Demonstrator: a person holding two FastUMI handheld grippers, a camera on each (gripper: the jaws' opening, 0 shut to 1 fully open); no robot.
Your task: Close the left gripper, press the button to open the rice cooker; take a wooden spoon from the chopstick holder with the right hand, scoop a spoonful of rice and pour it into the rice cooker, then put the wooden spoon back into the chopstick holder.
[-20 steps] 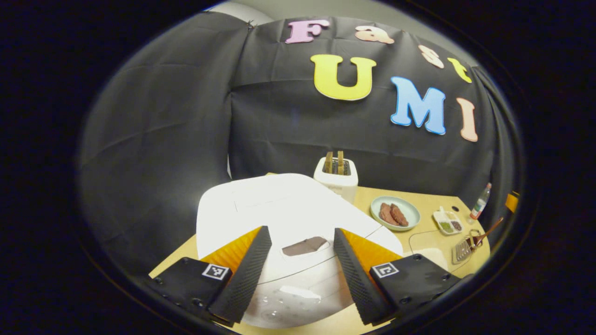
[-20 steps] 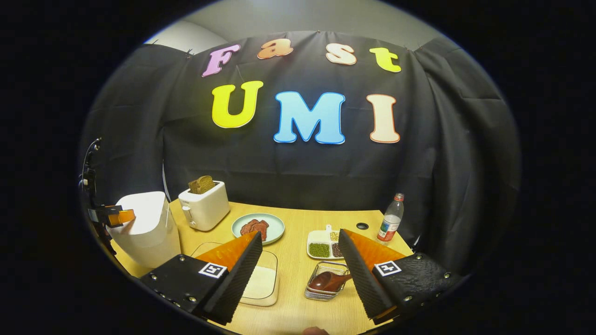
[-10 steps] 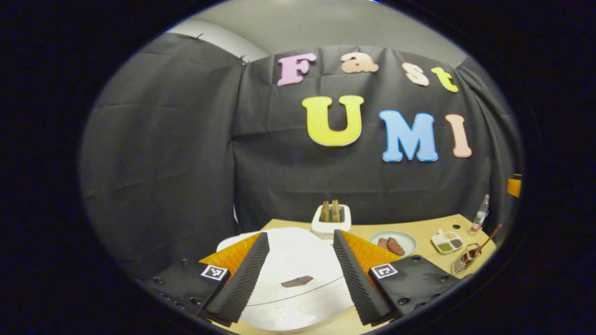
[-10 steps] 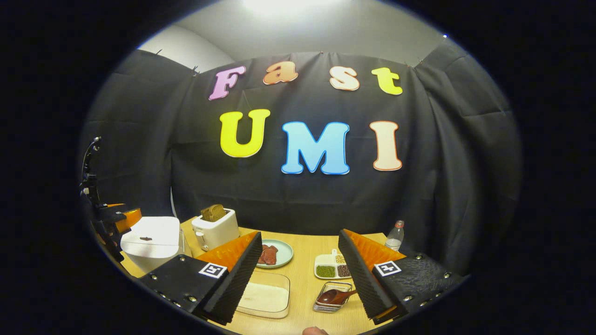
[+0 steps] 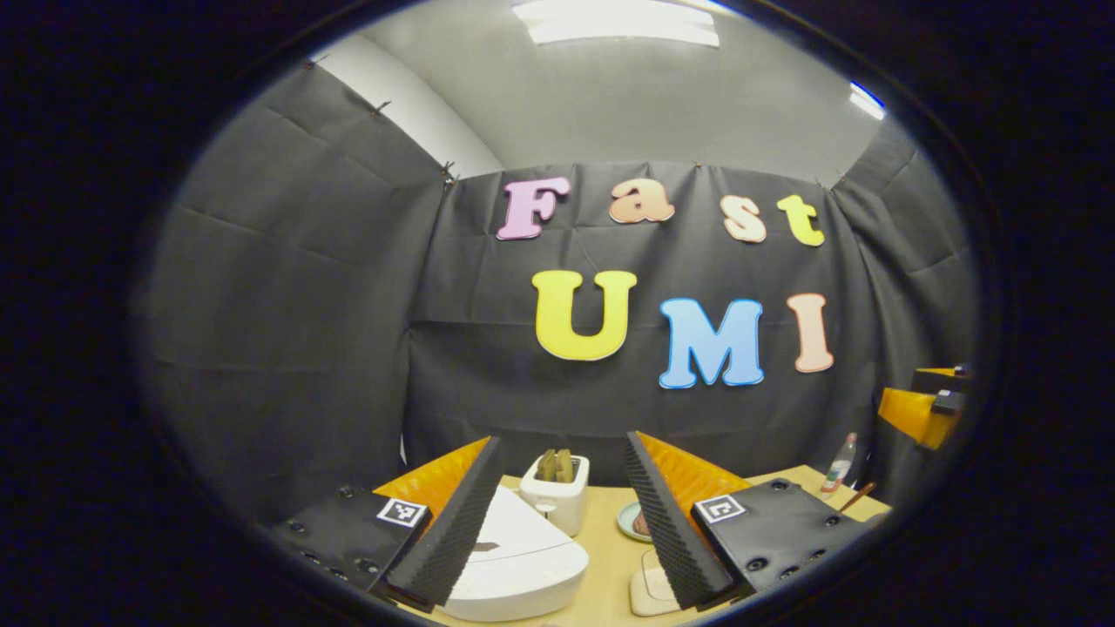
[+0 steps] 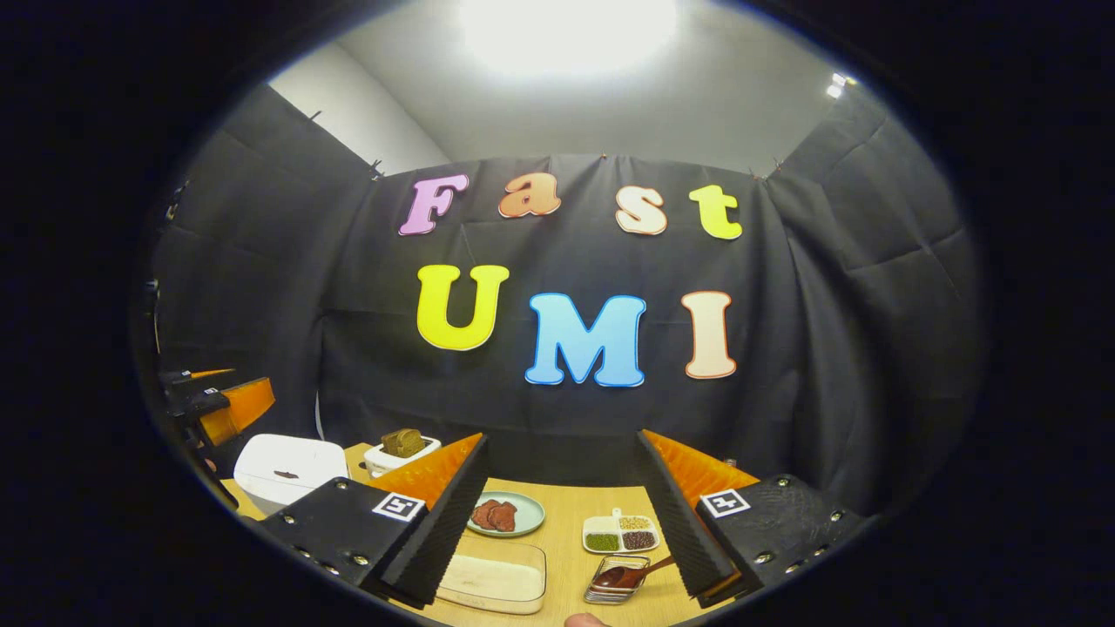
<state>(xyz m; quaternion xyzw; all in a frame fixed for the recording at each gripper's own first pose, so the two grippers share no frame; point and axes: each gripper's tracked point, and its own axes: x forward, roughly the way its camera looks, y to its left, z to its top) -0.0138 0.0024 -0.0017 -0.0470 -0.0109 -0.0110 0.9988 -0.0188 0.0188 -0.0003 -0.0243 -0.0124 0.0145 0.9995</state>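
Your left gripper (image 5: pixel 557 514) and right gripper (image 6: pixel 562 509) both hang spread wide. Press the left's fingers together first, then drop toward seven o'clock onto the lidded white rice cooker (image 5: pixel 523 562) and its dark button (image 5: pixel 484 548).

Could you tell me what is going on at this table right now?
A person holds two tongs above the table, both open and empty. The left tongs hang over the white rice cooker, whose lid is shut. The right tongs hover above the wooden spoon lying in its wire holder, beside the clear dish of rice.
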